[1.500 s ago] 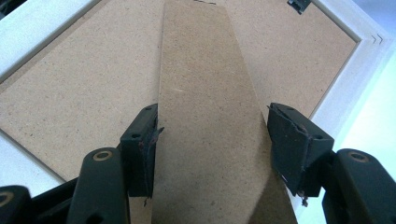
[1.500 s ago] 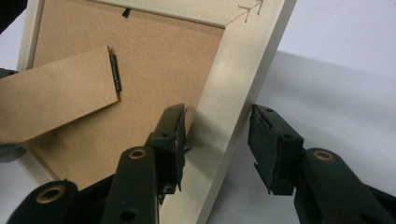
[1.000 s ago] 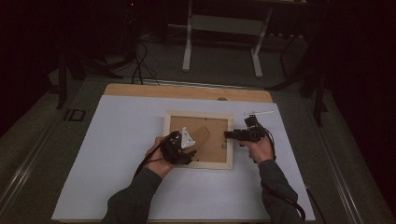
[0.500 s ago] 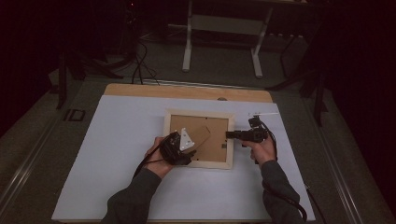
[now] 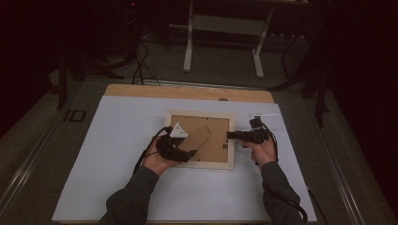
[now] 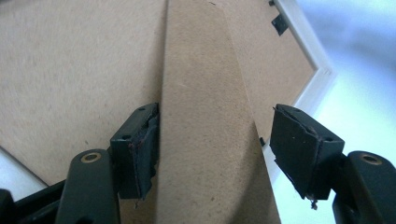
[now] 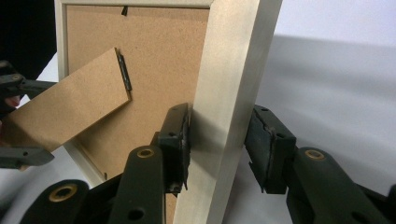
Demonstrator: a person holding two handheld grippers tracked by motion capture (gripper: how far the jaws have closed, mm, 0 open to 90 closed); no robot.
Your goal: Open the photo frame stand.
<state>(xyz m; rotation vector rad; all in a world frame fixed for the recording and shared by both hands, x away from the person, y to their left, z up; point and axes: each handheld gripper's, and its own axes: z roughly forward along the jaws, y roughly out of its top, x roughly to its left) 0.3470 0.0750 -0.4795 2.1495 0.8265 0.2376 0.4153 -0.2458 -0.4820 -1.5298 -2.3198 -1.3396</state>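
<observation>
Picture frame (image 5: pixel 201 161) lies face-down, holding its brown backing board (image 5: pixel 213 143).

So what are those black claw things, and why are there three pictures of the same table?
Those black claws are grippers, squeeze tools that a person holds, one in each hand. One picture comes from a camera up high, looking down on the white table. The other two come from small cameras riding on the grippers.

On the table lies a picture frame, face down, so you see its brown back and its fold-out stand.

The left gripper has the stand between its two pads. Its jaws have just opened wider: one pad is against the stand's edge, the other stands clear, so it isn't squeezing.

The right gripper is around the frame's pale right-hand bar, steadying it.
</observation>
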